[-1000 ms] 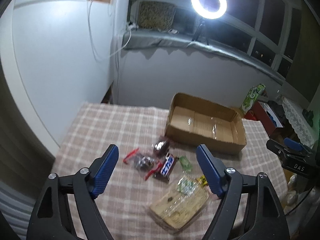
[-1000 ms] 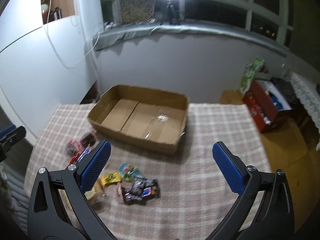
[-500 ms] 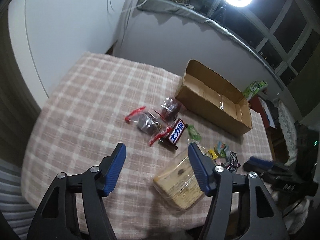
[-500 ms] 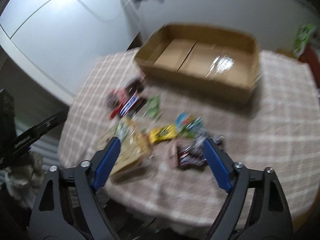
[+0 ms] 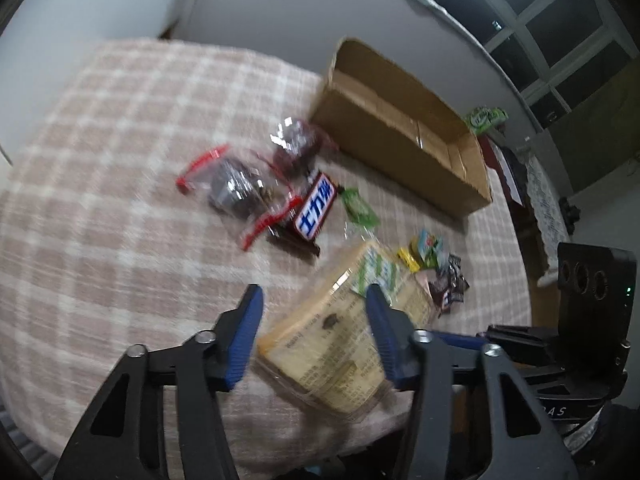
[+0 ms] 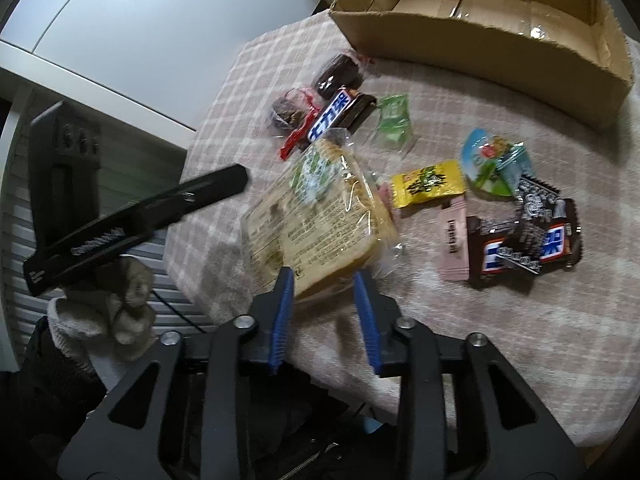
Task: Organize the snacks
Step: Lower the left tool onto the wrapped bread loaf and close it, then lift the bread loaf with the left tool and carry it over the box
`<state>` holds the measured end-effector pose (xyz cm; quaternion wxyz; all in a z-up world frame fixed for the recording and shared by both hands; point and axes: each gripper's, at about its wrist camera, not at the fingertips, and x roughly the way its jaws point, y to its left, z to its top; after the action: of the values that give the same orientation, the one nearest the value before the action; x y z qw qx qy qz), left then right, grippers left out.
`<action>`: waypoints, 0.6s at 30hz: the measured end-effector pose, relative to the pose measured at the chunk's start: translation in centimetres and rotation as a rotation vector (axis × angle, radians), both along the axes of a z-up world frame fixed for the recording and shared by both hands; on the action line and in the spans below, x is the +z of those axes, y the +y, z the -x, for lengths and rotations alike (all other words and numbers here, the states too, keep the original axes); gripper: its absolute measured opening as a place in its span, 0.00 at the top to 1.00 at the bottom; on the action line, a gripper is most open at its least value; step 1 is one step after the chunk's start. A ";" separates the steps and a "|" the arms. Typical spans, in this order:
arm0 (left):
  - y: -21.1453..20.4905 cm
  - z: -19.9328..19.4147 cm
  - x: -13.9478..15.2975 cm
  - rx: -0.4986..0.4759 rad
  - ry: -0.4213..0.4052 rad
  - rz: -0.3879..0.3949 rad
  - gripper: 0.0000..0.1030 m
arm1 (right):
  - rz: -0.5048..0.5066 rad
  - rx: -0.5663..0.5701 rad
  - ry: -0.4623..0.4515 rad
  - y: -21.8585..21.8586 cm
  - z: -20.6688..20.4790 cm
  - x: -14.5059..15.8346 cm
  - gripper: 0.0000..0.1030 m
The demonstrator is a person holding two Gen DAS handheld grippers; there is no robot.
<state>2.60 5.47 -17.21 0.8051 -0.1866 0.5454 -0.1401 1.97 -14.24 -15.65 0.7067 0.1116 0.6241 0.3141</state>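
A clear-wrapped pack of sliced bread lies near the table's front edge. My left gripper hangs over it with its jaws closing; the pack sits between the blue pads, which do not visibly press it. My right gripper comes from the other side with its jaws closing too, and the pack's near corner lies just between its pads. Behind are a Snickers bar, red-trimmed bags of dark snacks, a green packet and the open cardboard box.
A yellow packet, a round foil-lidded cup, a pink sachet and a second Snickers lie right of the bread. A gloved hand holds the left gripper beyond the checked cloth's edge.
Both grippers have sunk and tipped downward toward the bread pack, and both pairs of jaws have narrowed a lot. The bread now lies between the pads of each.
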 end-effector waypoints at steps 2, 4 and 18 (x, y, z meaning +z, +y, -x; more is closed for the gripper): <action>-0.1 0.1 -0.4 -0.011 0.018 0.029 0.62 | -0.002 -0.005 -0.004 0.1 -0.1 0.0 0.73; -0.3 0.3 -0.7 -0.024 0.031 0.049 0.63 | -0.002 -0.010 -0.004 0.0 -0.4 0.1 0.76; -3.6 2.4 0.1 -0.094 0.033 0.077 0.63 | 0.006 -0.070 -0.006 -0.6 -3.0 -0.7 0.76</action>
<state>0.18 1.91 -17.09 0.7807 -0.1940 0.5610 -0.1955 4.99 -14.84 -16.35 0.7194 0.1302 0.6187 0.2875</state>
